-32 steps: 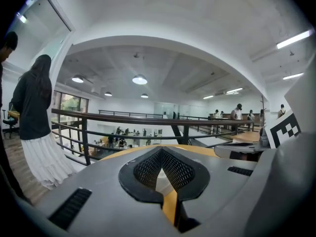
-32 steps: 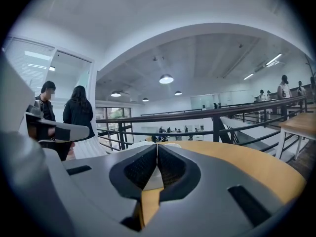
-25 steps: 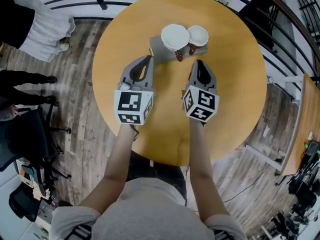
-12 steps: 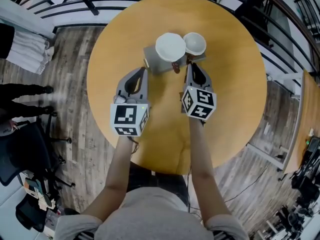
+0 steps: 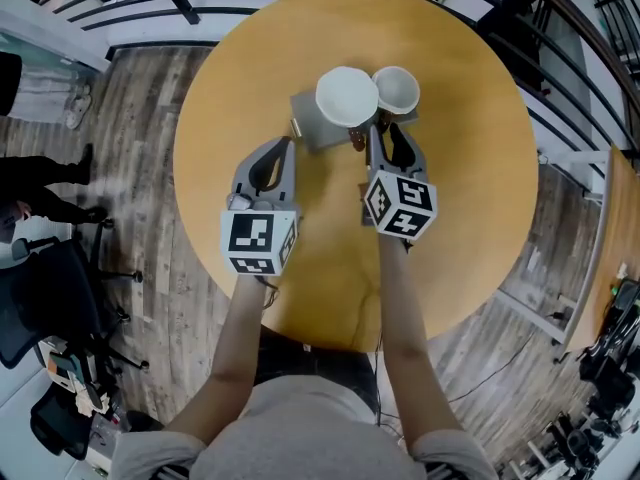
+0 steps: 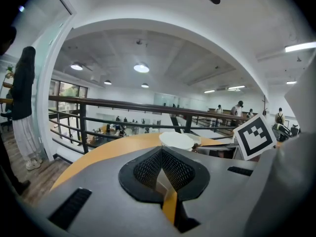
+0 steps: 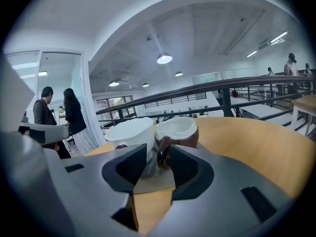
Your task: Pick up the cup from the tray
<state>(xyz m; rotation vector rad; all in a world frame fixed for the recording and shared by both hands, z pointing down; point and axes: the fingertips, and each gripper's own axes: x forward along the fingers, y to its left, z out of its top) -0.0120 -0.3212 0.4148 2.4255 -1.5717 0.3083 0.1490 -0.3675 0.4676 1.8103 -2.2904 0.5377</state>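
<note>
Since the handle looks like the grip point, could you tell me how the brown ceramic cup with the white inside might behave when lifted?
The brown ceramic cup looks rigid and glossy, so probably slippery and chip-prone. Lifted by its side handle alone, it may tilt away. The larger white cup stands right beside it, so a knock seems possible.

Grey shirt (image 5: 290, 430); left tongs (image 5: 289, 142) and right tongs (image 5: 386, 133) grey.

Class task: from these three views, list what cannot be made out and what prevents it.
Most of the tray, head view: covered by the white cup and brown cup.
The tray, left gripper view: behind the body of the left gripper.
Near edge of the table, head view: under the person's arms.
The people beyond the railing, left gripper view: too small.
</note>
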